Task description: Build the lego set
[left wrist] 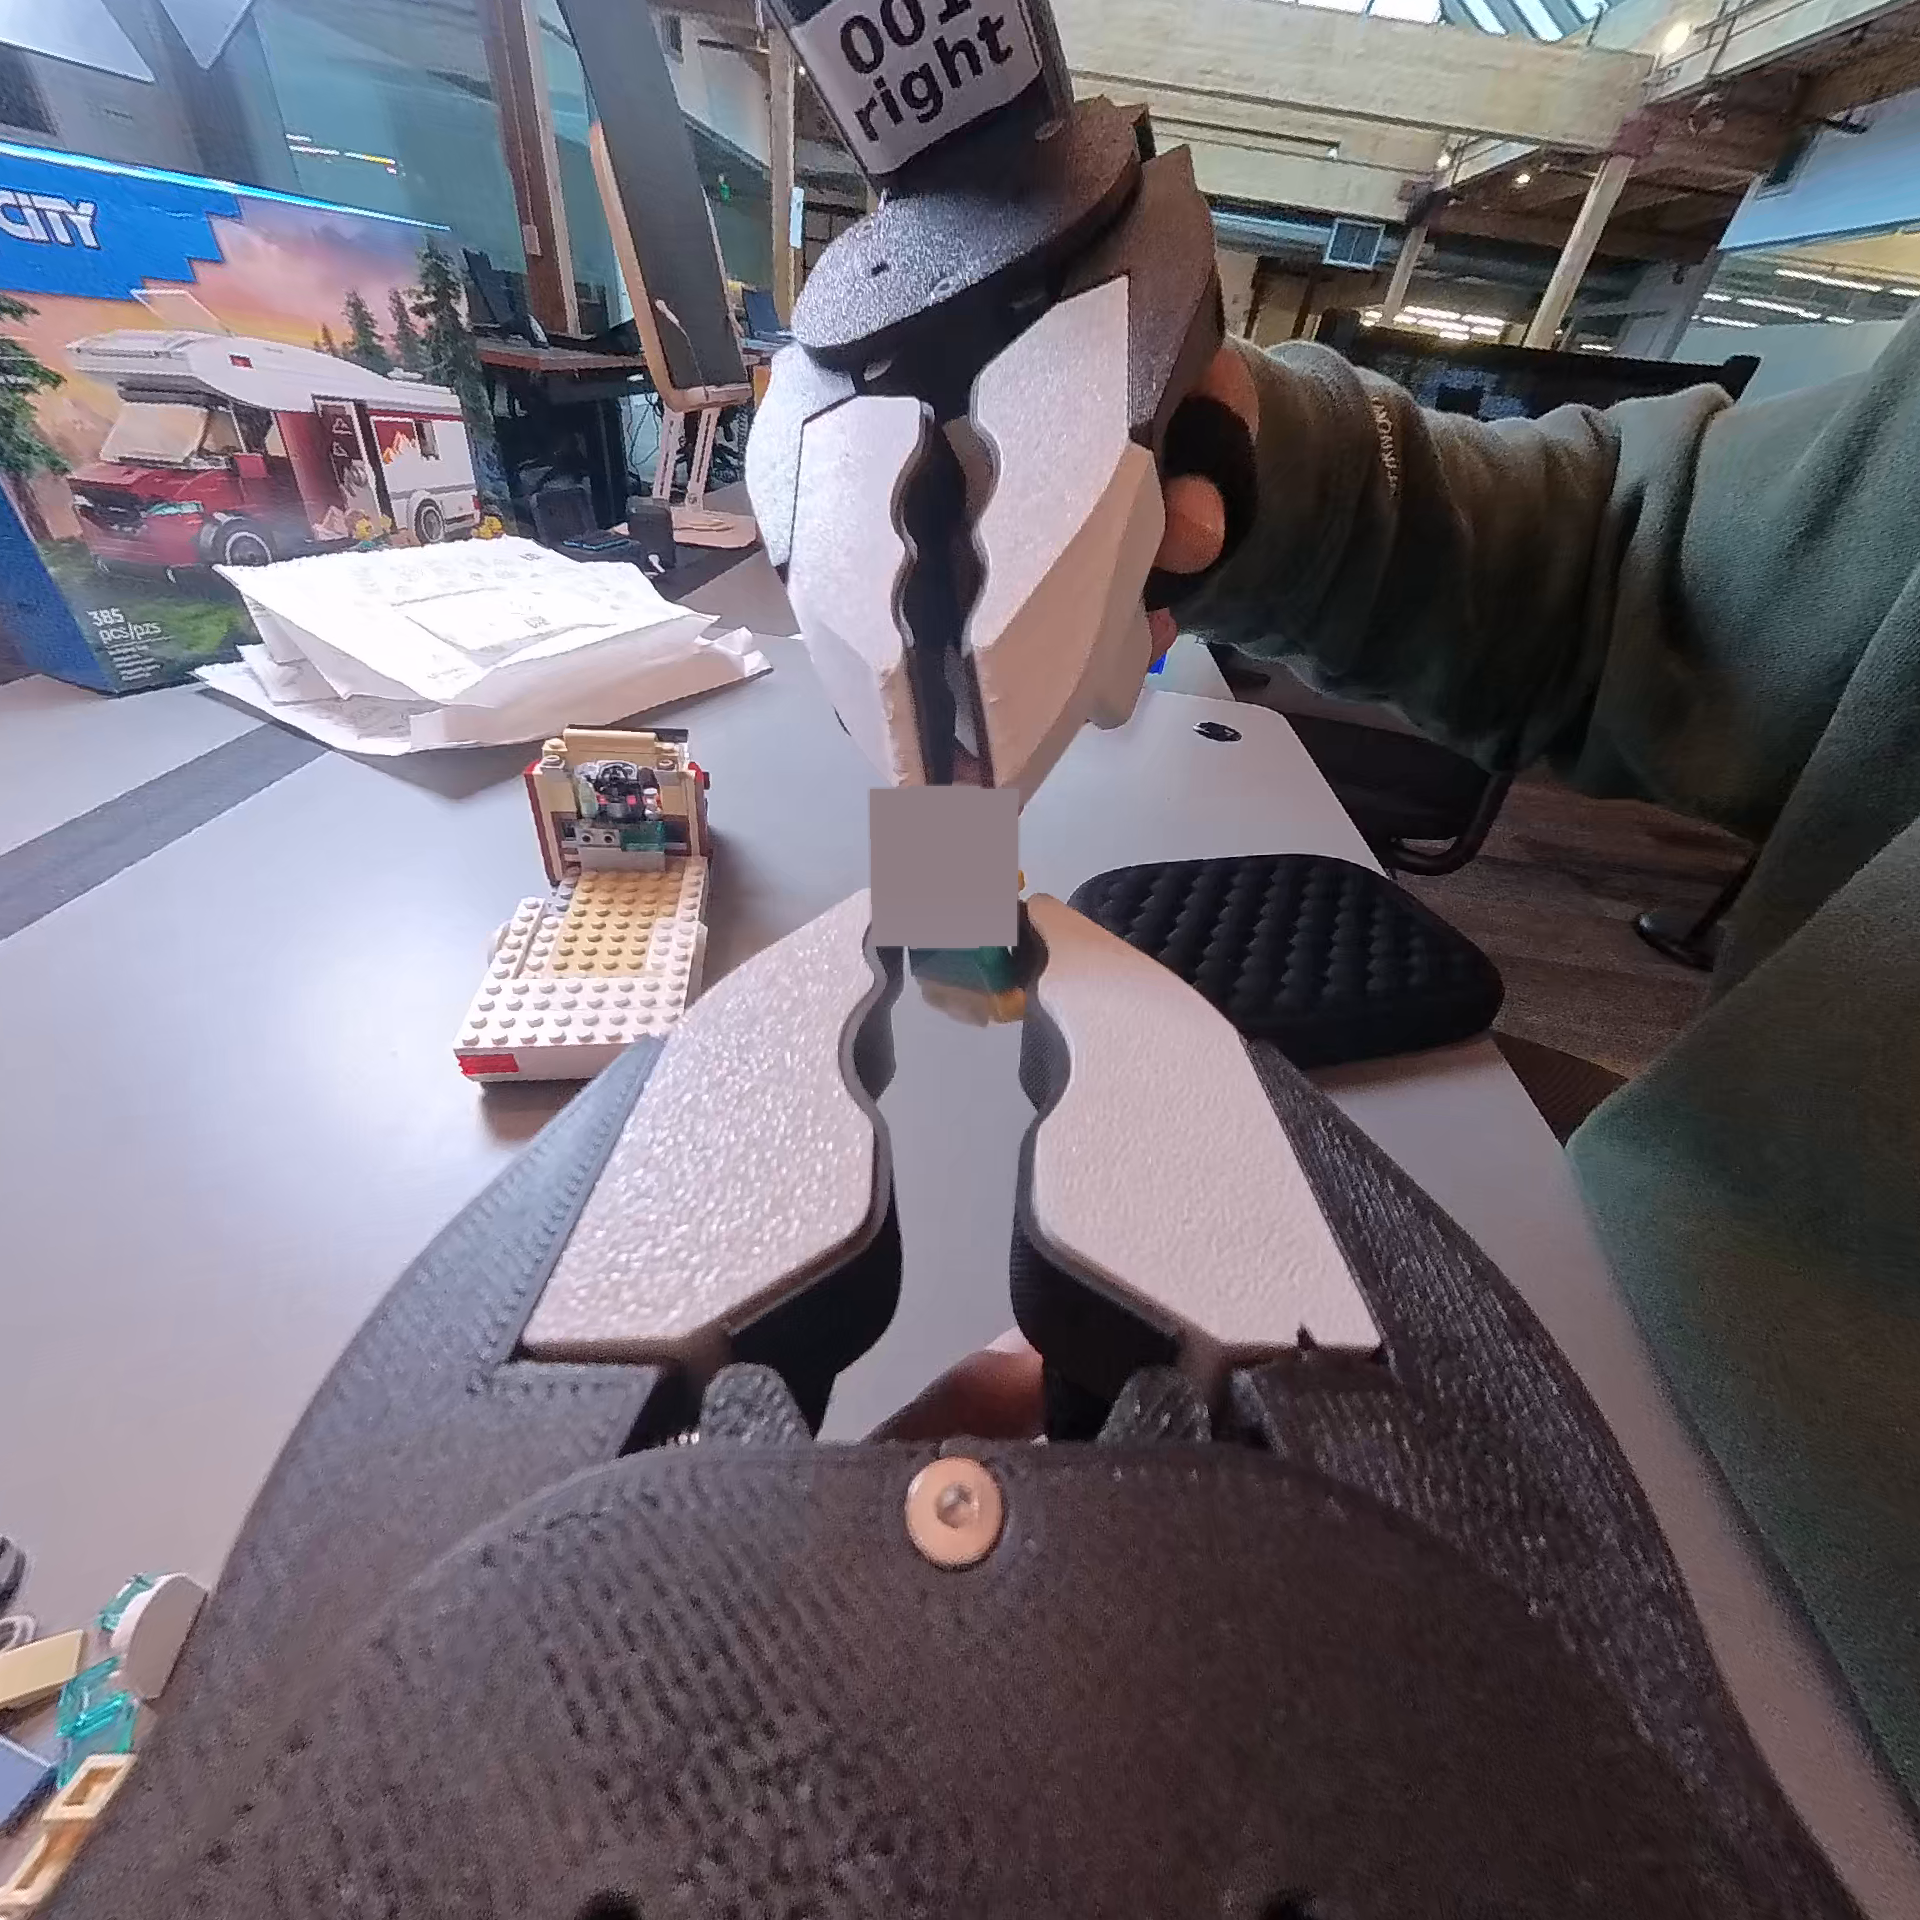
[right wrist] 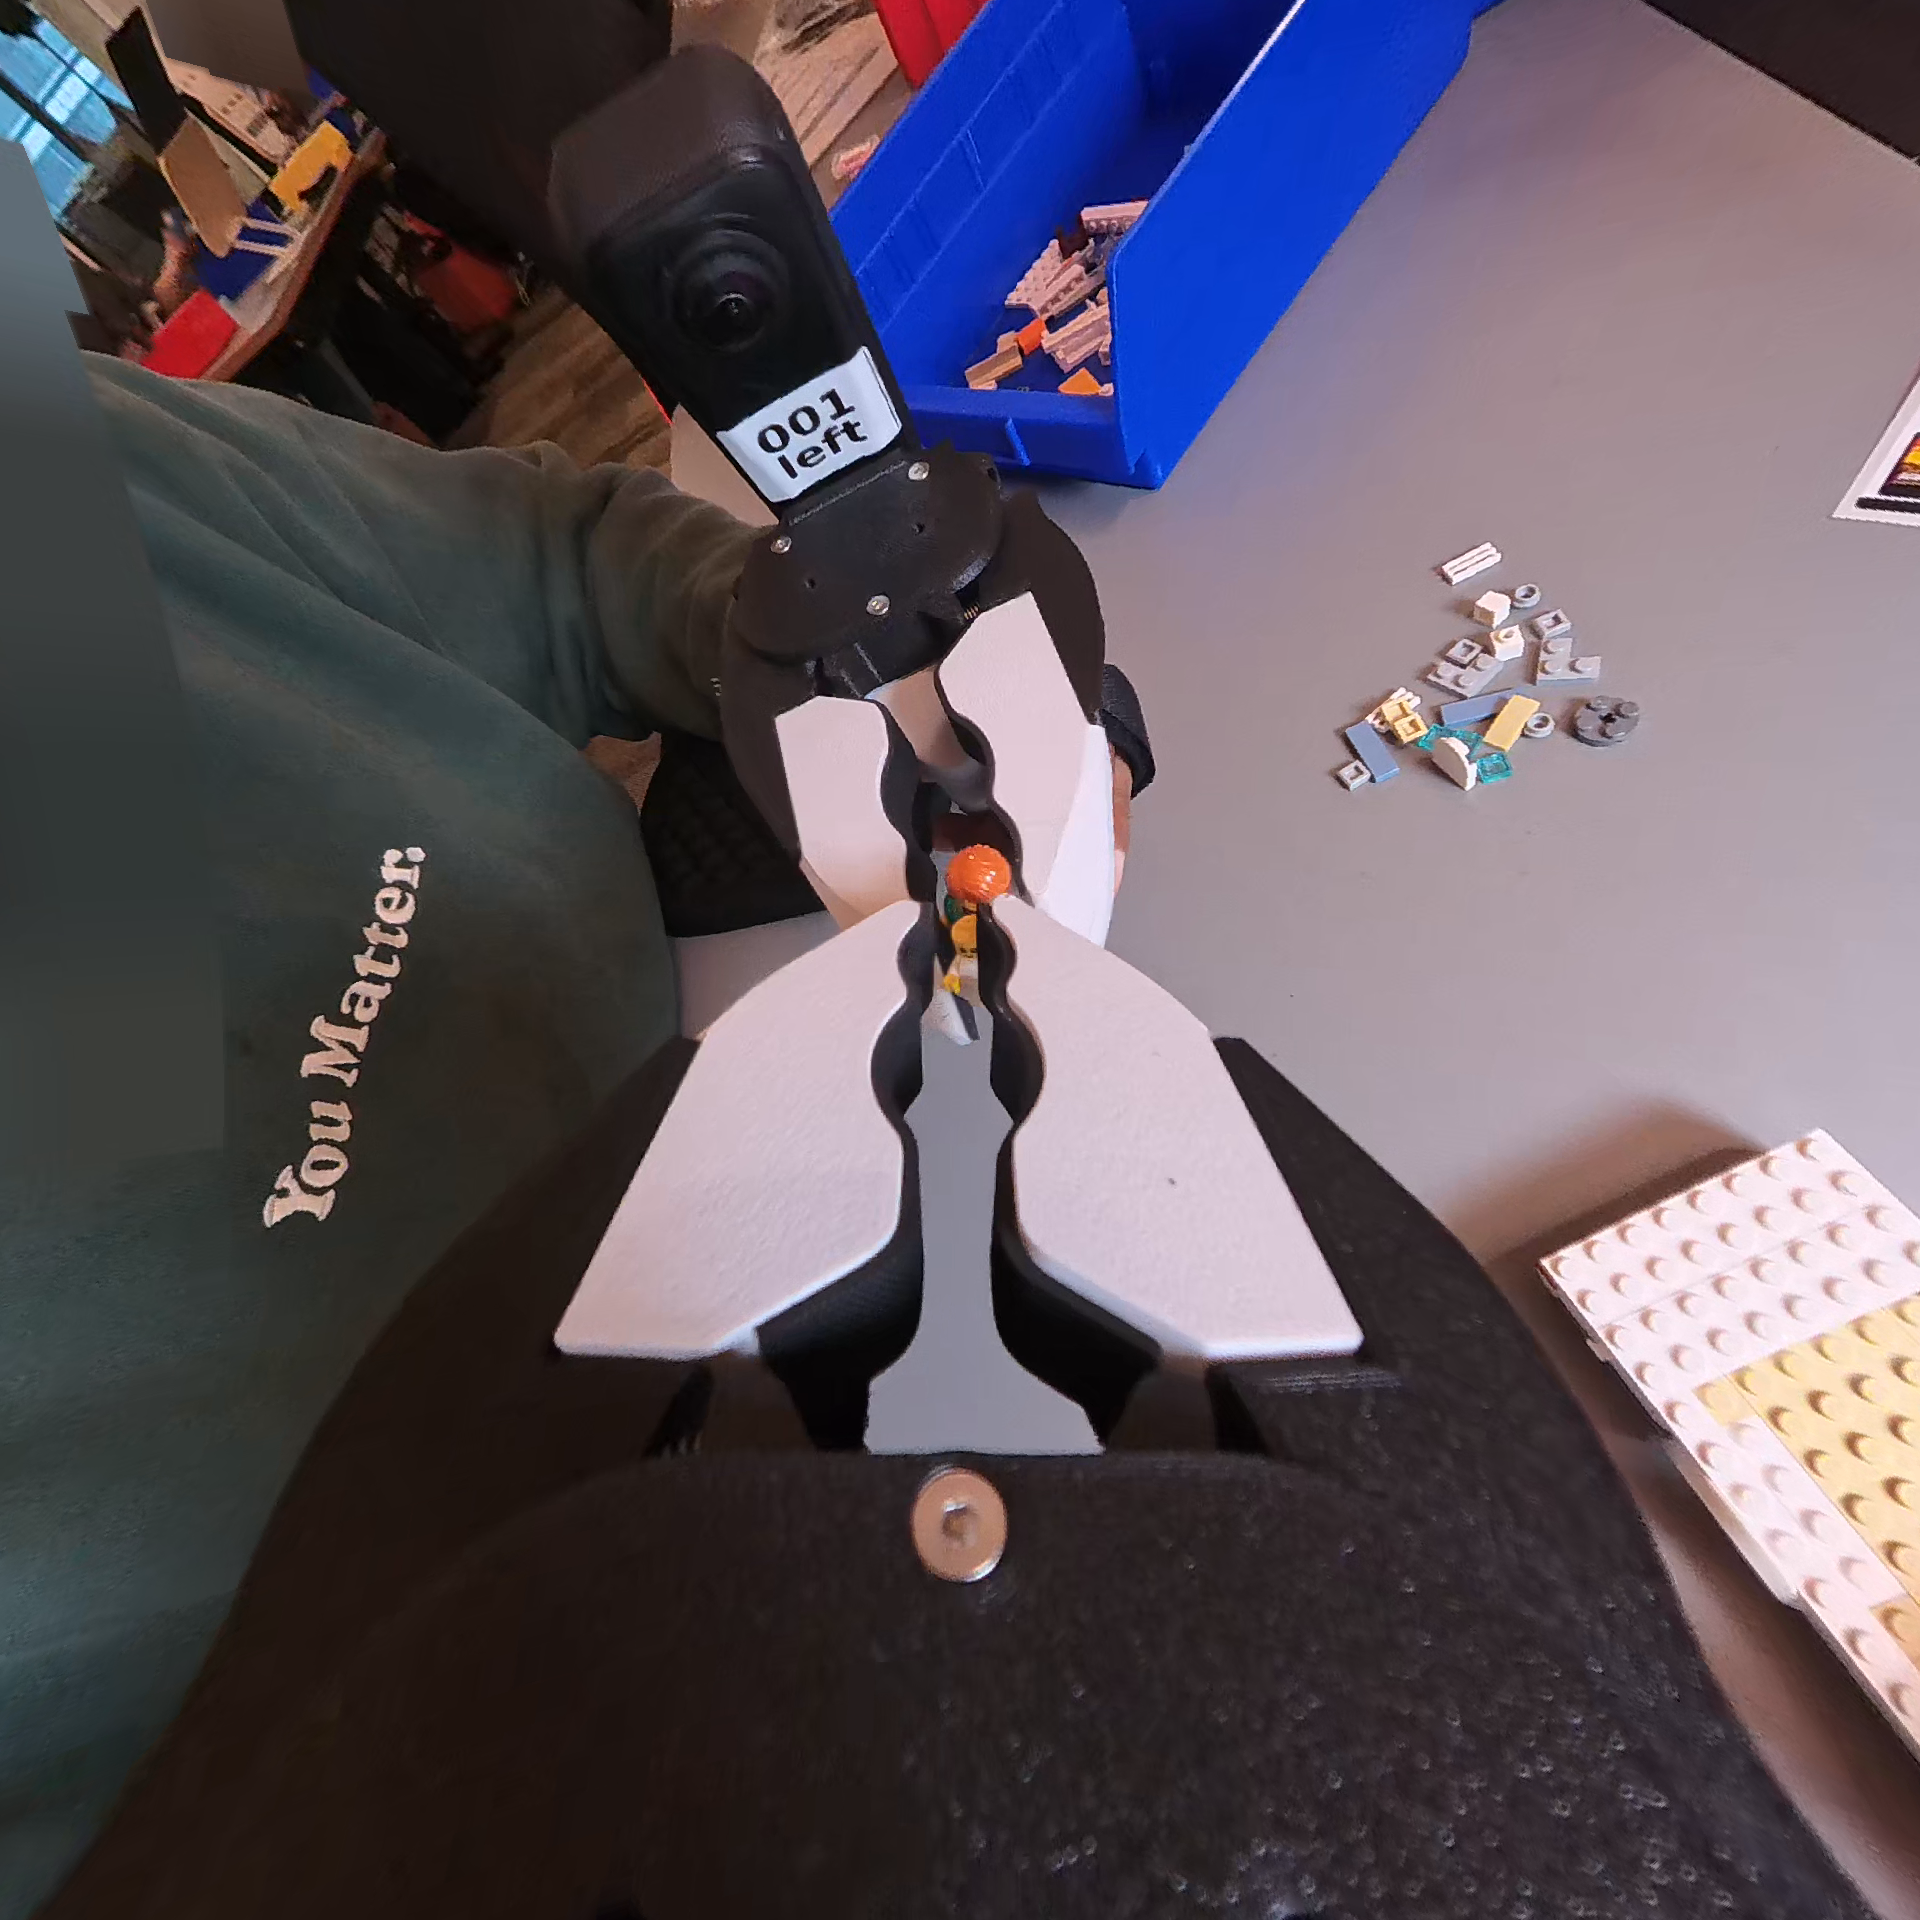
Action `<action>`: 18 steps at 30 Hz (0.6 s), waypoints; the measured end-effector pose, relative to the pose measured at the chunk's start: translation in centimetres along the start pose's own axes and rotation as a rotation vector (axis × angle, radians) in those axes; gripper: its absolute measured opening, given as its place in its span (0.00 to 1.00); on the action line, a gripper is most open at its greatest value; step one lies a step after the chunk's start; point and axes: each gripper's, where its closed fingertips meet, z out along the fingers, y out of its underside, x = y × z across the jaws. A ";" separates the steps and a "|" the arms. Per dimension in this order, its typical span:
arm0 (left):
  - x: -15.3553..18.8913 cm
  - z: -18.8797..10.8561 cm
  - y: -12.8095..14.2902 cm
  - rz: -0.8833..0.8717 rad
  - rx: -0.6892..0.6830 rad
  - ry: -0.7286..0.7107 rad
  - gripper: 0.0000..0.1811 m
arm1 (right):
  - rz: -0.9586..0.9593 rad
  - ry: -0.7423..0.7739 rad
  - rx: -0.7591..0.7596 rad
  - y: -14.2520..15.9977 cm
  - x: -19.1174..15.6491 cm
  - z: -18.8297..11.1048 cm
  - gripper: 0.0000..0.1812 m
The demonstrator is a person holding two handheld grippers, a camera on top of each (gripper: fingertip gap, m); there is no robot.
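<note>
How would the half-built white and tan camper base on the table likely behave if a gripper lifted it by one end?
The camper base is probably stiff: layered plates. It looks tail-heavy, since the built-up cabin sits at one end. Loosely pressed pieces might pop off if squeezed.

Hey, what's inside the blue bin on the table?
The blue bin holds a loose pile of small Lego pieces, mostly pale grey and tan with a few orange. Its divider and near wall cover part of the pile, so the rest of the contents cannot be seen.
</note>
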 end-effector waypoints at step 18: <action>0.8 -1.0 -1.2 -0.165 0.043 0.200 0.11 | -1.078 0.483 -0.082 1.0 -0.7 0.1 0.20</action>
